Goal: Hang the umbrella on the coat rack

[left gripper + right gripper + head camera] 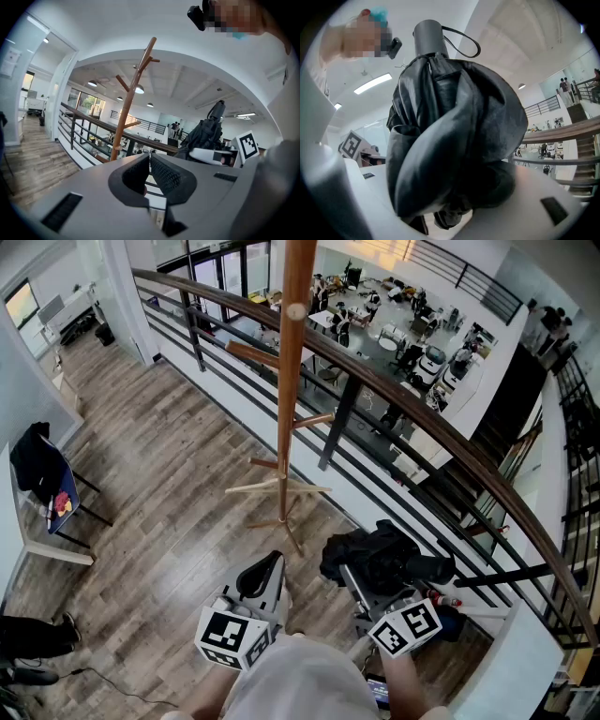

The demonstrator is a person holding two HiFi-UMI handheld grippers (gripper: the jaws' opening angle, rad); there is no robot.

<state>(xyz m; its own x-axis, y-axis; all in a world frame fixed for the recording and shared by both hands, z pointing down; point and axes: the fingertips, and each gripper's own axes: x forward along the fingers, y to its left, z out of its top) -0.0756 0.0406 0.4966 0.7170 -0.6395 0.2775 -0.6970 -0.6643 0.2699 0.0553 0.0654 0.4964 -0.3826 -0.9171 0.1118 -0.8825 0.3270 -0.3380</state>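
Observation:
A tall wooden coat rack (286, 427) with angled pegs stands on the wood floor just ahead of me, close to the railing; it also rises at the left in the left gripper view (125, 117). My right gripper (361, 585) is shut on a folded black umbrella (380, 554), its jaws spread wide around the bundled fabric. That umbrella (450, 140) fills the right gripper view, standing upright with the handle (426, 35) and wrist strap (464, 42) at the top. My left gripper (267, 573) sits to the left of it, shut with nothing between the pads (161, 173).
A dark handrail with horizontal bars (422, 418) runs diagonally behind the rack, with a lower floor beyond it. A small table with dark cloth (52, 488) stands at the left wall. Someone's legs and shoes (37, 636) lie at the lower left.

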